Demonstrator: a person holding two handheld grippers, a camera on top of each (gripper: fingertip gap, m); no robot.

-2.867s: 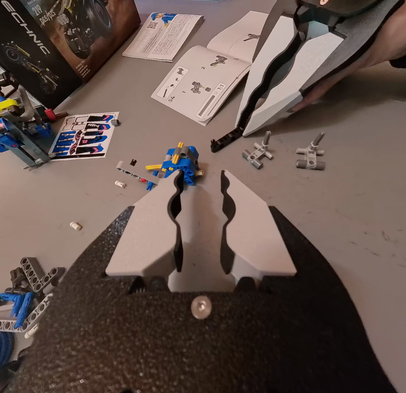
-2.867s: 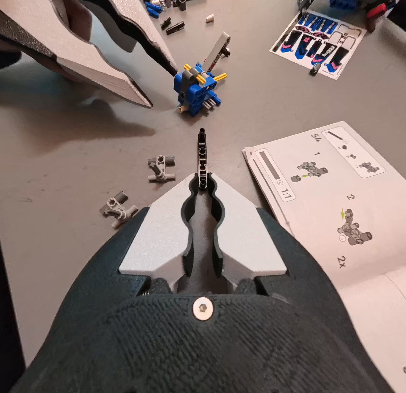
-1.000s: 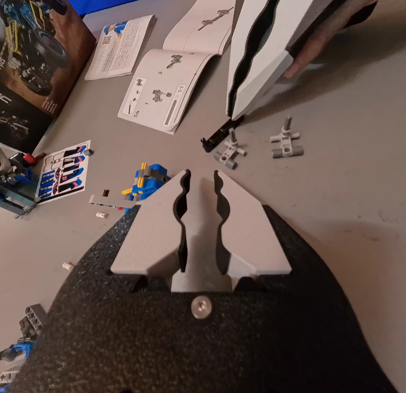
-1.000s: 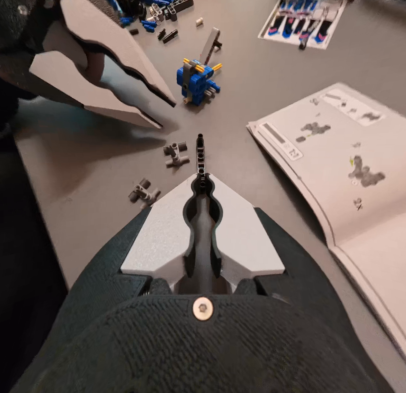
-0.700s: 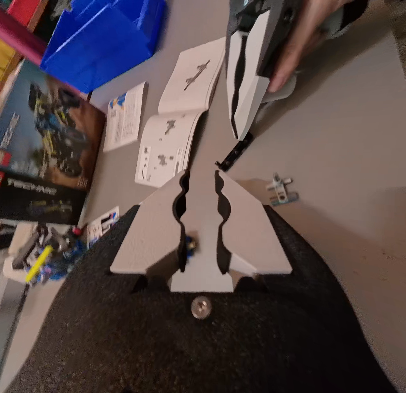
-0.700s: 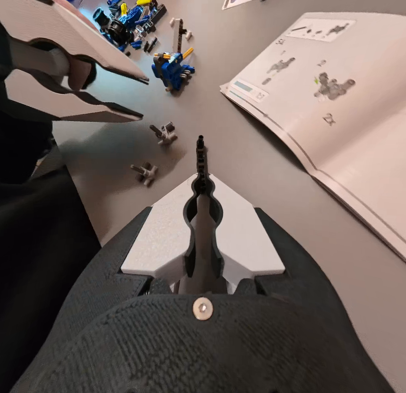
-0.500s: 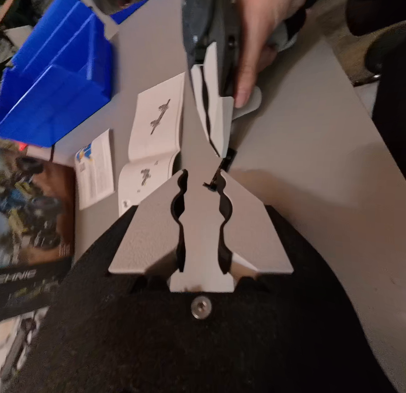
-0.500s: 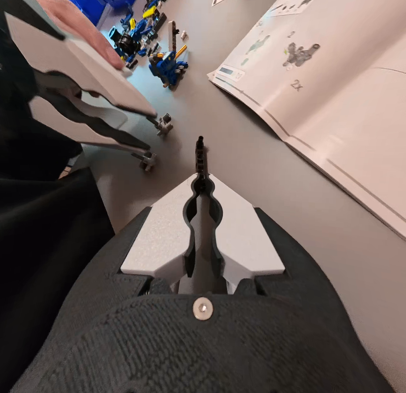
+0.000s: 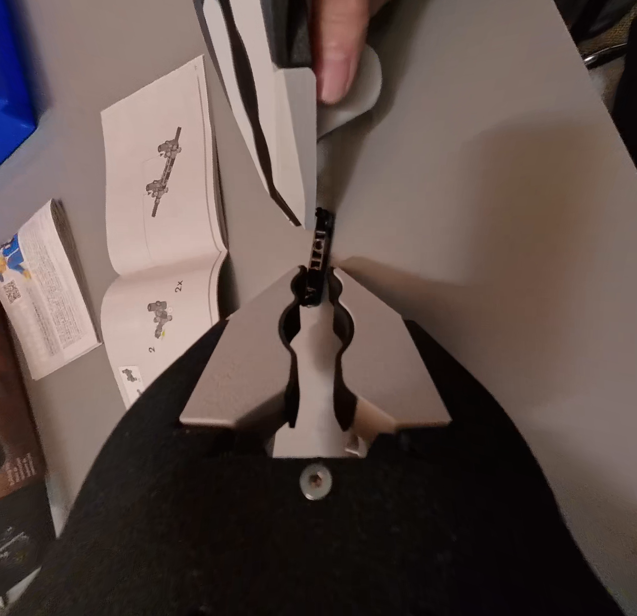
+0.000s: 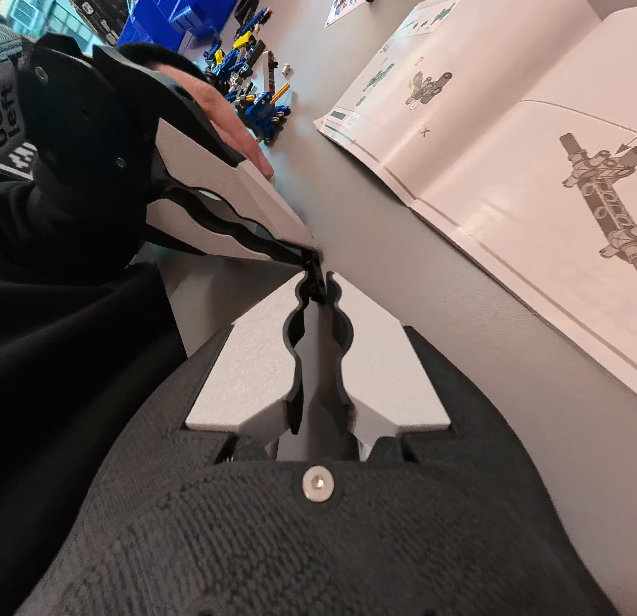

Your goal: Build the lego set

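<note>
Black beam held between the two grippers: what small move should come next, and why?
Probably ease the right gripper open. The black beam is pinched at both ends, the left gripper closed on its other end, so releasing would likely leave it with the left and free the right for another piece.

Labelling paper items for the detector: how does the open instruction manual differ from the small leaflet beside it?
The instruction manual lies open at its spine, while the leaflet is closed. The manual is clearly larger than the leaflet. The manual's pages show sparse grey assembly drawings, whereas the leaflet's cover carries dense print and a small colour picture. Both are white paper lying flat on the grey table.
</note>
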